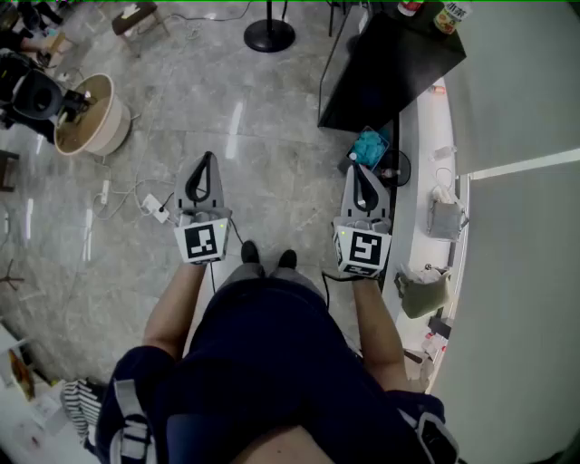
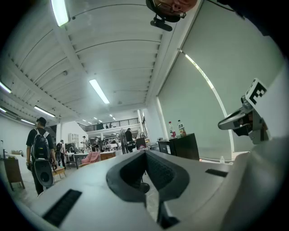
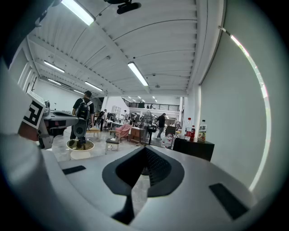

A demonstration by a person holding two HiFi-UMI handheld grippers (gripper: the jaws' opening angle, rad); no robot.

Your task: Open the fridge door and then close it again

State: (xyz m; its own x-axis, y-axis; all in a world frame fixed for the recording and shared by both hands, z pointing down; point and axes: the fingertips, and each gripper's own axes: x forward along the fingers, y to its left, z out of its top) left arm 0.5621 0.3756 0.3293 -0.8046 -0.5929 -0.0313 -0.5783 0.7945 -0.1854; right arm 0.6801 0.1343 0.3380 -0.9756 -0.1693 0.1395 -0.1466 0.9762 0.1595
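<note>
Both tools are held out before us over the grey floor [image 1: 272,118], the left tool [image 1: 207,163] and the right tool [image 1: 357,172] each with jaws pressed together on nothing. Farther ahead on our right, well apart from them, we see the black fridge [image 1: 390,63] by the wall [image 1: 517,91], with bottles [image 1: 450,14] on top.

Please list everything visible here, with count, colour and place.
fridge: one, black, upper right by the wall
bottles: at least two, one red, on the fridge
tub: one, beige, floor at far left
stand base: one, black, floor at top centre
power strip: one, white, floor at left
bystander: one, dark clothes, backpack, left gripper view
shoes: two, black, bottom centre
left hand-held gripper: one, grey, shut, empty
right hand-held gripper: one, grey, shut, empty
</note>
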